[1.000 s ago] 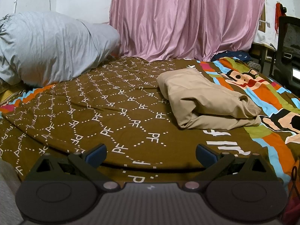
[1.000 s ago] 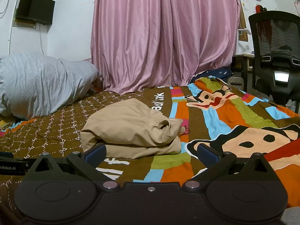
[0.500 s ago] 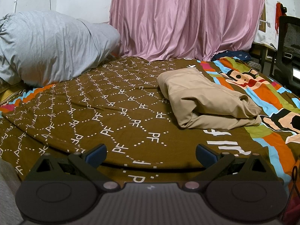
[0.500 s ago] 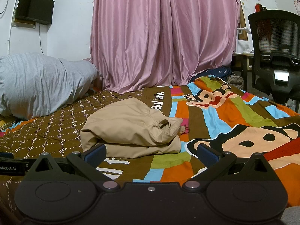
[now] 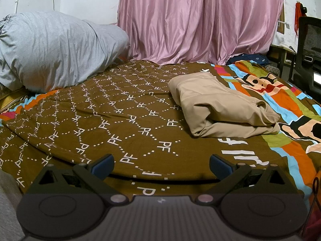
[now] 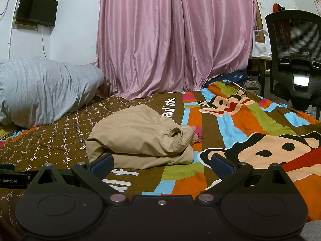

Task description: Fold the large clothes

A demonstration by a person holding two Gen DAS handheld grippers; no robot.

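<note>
A tan garment lies folded into a thick bundle on the patterned bedspread. In the right wrist view the same tan garment sits just beyond my fingers, slightly left of centre. My left gripper is open and empty, low over the near edge of the bed, with the bundle ahead and to its right. My right gripper is open too, holding nothing, a short way in front of the bundle.
A large grey pillow fills the far left of the bed. Pink curtains hang behind. A black office chair stands at the right beside the bed, and a dark bag lies near the curtain.
</note>
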